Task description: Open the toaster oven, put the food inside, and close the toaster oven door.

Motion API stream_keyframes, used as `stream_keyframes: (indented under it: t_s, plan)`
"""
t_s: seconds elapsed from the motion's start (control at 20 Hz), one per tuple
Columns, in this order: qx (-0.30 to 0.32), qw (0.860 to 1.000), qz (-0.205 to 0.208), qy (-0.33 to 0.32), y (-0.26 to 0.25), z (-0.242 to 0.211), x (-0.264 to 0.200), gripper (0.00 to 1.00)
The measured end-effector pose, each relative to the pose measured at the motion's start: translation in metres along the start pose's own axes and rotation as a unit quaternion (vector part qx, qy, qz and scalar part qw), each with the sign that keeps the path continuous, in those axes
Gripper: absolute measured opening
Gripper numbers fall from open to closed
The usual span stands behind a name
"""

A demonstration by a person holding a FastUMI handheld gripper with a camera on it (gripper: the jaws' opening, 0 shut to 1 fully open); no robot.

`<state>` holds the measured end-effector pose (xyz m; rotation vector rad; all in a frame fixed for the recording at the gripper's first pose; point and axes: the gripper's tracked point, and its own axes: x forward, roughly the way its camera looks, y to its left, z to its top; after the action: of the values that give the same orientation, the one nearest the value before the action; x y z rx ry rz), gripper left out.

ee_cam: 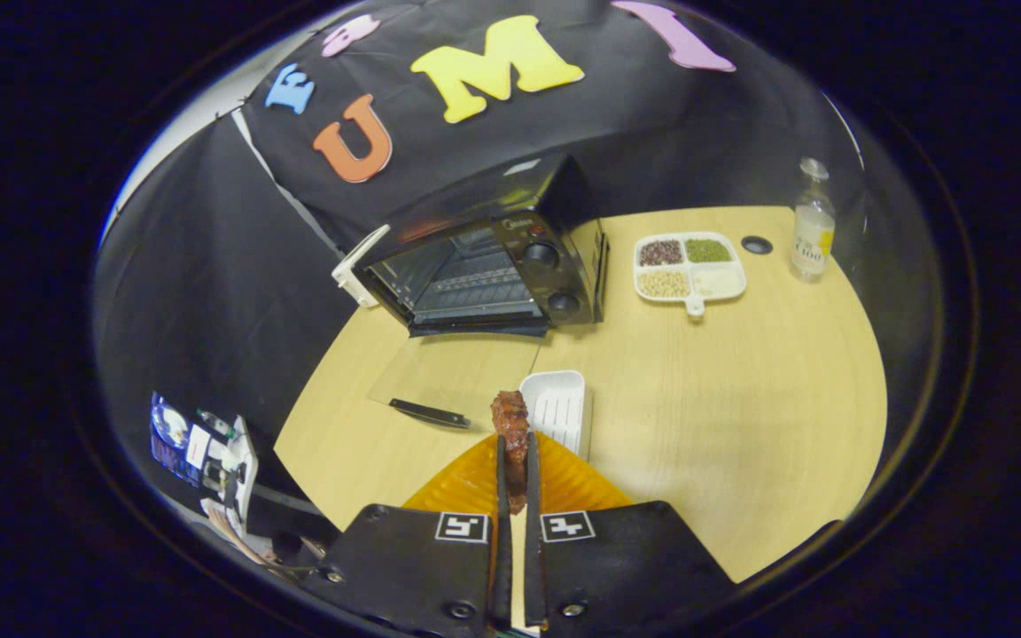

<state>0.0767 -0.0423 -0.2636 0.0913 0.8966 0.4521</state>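
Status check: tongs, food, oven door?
Tongs shut on meat piece, held above orange plate. Toaster oven door already down, cavity open. White tray sits just right of the path.

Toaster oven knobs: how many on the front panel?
2, both on the toaster oven panel right of its open door: upper knob, lower knob. The claw holds the food.

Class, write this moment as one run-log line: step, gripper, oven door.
step: carrying food to oven | gripper: shut on meat piece, above orange plate | toaster oven door: open
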Motion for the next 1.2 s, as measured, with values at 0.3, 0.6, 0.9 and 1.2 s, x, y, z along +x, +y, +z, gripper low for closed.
stream_keyframes:
  t_s: [0.3, 0.6, 0.9, 1.2]
  plan:
    - [-0.086, 0.994, -0.066, -0.034, 0.047, 0.015, 0.023, 0.09]
    - [-0.104, 0.985, -0.106, -0.091, 0.101, 0.033, 0.086, 0.09]
    - [-0.112, 0.968, -0.141, -0.177, 0.134, 0.068, 0.14, 0.09]
    - [-0.056, 0.955, -0.162, -0.244, 0.135, 0.102, 0.195, 0.09]
